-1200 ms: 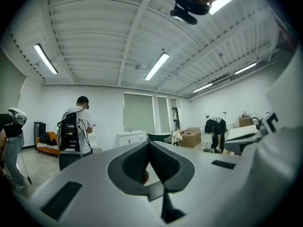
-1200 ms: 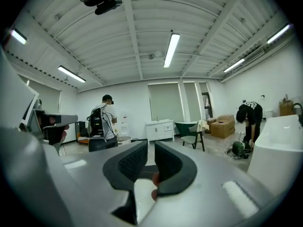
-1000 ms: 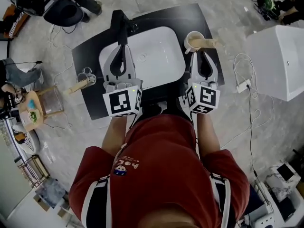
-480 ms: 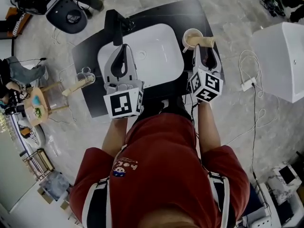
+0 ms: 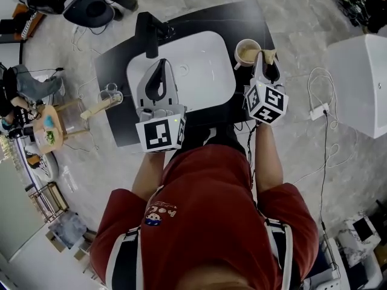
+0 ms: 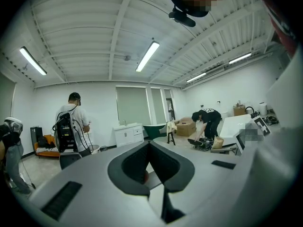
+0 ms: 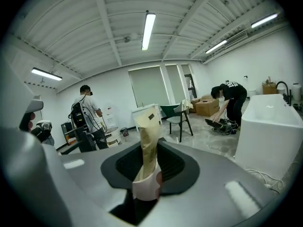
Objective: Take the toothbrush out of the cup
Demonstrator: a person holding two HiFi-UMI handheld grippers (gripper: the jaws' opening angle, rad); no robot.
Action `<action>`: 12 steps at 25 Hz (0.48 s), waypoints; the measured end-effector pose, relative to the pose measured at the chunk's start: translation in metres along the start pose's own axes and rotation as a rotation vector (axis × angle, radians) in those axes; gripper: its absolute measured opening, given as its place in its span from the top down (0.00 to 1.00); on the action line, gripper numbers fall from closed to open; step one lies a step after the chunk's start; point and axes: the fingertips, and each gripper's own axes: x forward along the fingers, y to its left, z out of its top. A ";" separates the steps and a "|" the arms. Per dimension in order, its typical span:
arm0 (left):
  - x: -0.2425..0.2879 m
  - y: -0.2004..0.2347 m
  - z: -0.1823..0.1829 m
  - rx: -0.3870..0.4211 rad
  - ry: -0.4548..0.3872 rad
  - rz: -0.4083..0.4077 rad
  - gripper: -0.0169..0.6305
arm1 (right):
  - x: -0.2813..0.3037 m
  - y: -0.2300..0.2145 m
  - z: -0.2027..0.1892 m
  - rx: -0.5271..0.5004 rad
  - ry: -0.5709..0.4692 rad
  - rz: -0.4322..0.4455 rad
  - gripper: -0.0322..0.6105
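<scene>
Standing over a black tabletop (image 5: pixel 115 80) carrying a white sink (image 5: pixel 202 59) with a black faucet (image 5: pixel 148 32) at the far edge. Holding the left gripper (image 5: pixel 159 65) above the near left part of the sink, jaws pressed fully together and gripping nothing. Holding the right gripper (image 5: pixel 263 59) at the right end of the tabletop, just beside the cup (image 5: pixel 245 52). Having just been closing those jaws, now clamping them at part opening on the tan paper-wrapped toothbrush (image 7: pixel 147 141) standing upright between them. Gripping the toothbrush with its lower end sitting in the cup and its upper end leaning out over the rim toward the right gripper.
</scene>
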 end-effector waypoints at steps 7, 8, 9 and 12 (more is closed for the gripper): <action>-0.002 0.003 -0.001 -0.015 -0.004 0.012 0.97 | -0.003 0.011 0.013 -0.040 -0.029 0.029 0.84; -0.003 0.004 -0.001 -0.018 -0.007 0.014 0.97 | -0.004 0.014 0.017 -0.047 -0.040 0.035 0.84; -0.004 0.005 -0.001 -0.022 -0.012 0.017 0.97 | -0.006 0.017 0.021 -0.060 -0.051 0.039 0.85; -0.008 0.010 -0.001 -0.034 -0.026 0.026 0.97 | -0.015 0.026 0.035 -0.111 -0.089 0.049 0.85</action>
